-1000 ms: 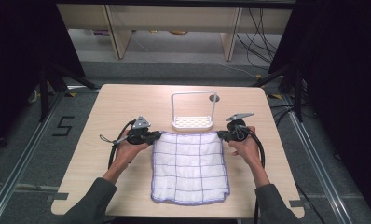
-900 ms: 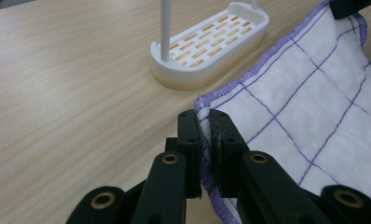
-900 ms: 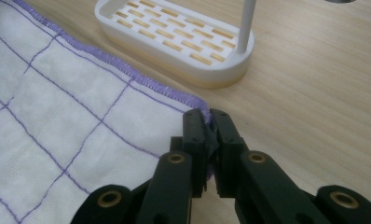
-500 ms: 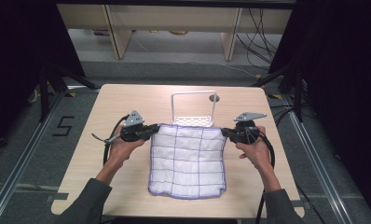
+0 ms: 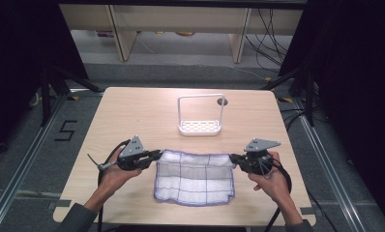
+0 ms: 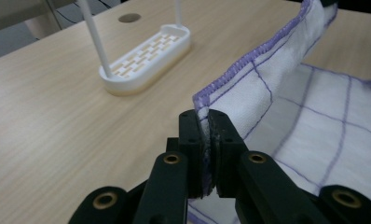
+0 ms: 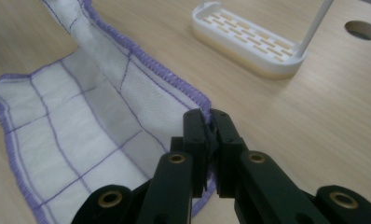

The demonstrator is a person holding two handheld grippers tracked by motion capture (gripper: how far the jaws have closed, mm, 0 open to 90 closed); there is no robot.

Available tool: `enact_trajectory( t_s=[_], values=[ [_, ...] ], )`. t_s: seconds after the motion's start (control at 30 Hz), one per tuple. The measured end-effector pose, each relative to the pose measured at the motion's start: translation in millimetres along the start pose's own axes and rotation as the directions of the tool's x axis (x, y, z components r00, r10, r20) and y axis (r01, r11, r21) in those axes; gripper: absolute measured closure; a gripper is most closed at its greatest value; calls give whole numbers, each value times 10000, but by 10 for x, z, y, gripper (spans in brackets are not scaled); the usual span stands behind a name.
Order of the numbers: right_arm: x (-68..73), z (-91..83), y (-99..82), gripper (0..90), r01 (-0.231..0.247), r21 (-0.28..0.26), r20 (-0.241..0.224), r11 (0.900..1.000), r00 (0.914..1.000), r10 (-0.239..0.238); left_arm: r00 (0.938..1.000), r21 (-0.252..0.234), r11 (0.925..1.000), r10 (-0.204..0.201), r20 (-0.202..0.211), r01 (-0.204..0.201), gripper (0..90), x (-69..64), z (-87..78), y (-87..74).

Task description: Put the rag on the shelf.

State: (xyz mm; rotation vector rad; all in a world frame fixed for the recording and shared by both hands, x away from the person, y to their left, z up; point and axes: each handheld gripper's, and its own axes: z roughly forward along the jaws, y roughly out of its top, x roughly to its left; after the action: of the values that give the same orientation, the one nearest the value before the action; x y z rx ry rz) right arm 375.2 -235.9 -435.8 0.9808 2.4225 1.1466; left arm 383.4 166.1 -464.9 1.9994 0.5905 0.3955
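**Both grippers pinch the cloth's far corners**

The left gripper (image 5: 154, 155) has its jaws pressed together on one far corner of the cloth (image 5: 194, 177), and the right gripper (image 5: 234, 158) pinches the other far corner the same way. The far edge is lifted off the table (image 5: 132, 111); the near part lies flat on the wood. Beyond the cloth, apart from it, stands a white rack (image 5: 200, 116) with a tall hoop handle.
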Motion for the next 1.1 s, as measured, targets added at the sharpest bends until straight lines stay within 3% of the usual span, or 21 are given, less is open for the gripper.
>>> enact_trajectory(
  t_s=[0.03,0.1,0.17,0.33,0.37,0.4,0.53,0.57,0.67,0.7,0.73,0.77,0.8,0.83,0.87,0.9,0.97,1.0,1.03,1.07,1.1],
  values=[
    [26,-1,-41,863,125,14,-113,9999,9999,-125,9999,37,9999,113,106,-113,840,-52,-29,-42],
    [99,-37,-121,863,-121,215,-146,9997,9998,124,9996,93,9998,146,257,-149,839,-126,-70,-107],
    [145,-57,-207,861,48,268,-148,9996,9999,-44,9987,163,9997,170,477,-178,837,-210,-91,-187],
    [283,-53,-385,859,196,548,-370,9983,9992,-175,9952,823,9951,471,857,-542,834,-379,-100,-371],
    [309,-46,-420,858,210,598,-427,9980,9989,-184,9955,882,9951,371,875,-449,831,-406,-101,-393],
    [316,-45,-440,858,291,669,-513,9973,9984,-257,9945,1050,9923,557,889,-650,829,-427,-108,-411],
    [361,-32,-522,853,264,895,-551,9956,9983,-215,9934,941,9929,632,956,-722,824,-503,-105,-466],
    [367,-32,-538,852,337,899,-596,9954,9978,-284,9939,1074,9924,494,988,-600,822,-521,-117,-471],
    [408,-37,-579,844,340,919,-710,9952,9971,-275,9934,1218,9902,569,1001,-690,810,-551,-166,-505],
    [420,-44,-592,837,384,970,-794,9945,9964,-307,9922,1107,9915,554,1118,-678,805,-565,-170,-521],
    [440,-47,-612,820,312,1002,-801,9945,9965,-232,9921,1291,9894,520,1144,-668,794,-575,-188,-537],
    [459,-49,-633,781,233,1018,-834,9945,9964,-148,9926,1205,9914,369,1153,-508,783,-607,-192,-556],
    [475,-52,-654,730,134,976,-990,9951,9951,-37,9905,1379,9887,404,1317,-587,766,-614,-213,-564],
    [483,-56,-671,666,115,930,-1134,9956,9936,-9,9903,1195,9924,139,1380,-305,722,-649,-215,-581],
    [497,-81,-686,616,-214,860,-1086,9961,9936,307,9896,1414,9899,-184,1425,-20,668,-667,-248,-573],
    [502,-101,-694,538,-432,726,-983,9964,9939,502,9890,1209,9925,-353,1439,178,576,-684,-268,-561],
    [499,-155,-685,452,-722,321,-1142,9969,9906,755,9864,725,9960,-620,1522,514,502,-674,-350,-495],
    [497,-194,-676,430,-841,138,-1008,9964,9913,851,9878,288,9974,-691,1399,657,493,-636,-395,-450],
    [476,-233,-653,415,-1073,-132,-1096,9941,9884,1053,9874,48,9945,-1040,1190,1042,486,-606,-421,-414],
    [444,-249,-632,416,-1039,-449,-901,9936,9909,995,9865,-67,9922,-1232,1075,1246,479,-524,-423,-364],
    [419,-251,-597,415,-1415,-433,-619,9890,9884,1387,9870,-91,9909,-1330,903,1343,471,-475,-413,-335]
  ],
)
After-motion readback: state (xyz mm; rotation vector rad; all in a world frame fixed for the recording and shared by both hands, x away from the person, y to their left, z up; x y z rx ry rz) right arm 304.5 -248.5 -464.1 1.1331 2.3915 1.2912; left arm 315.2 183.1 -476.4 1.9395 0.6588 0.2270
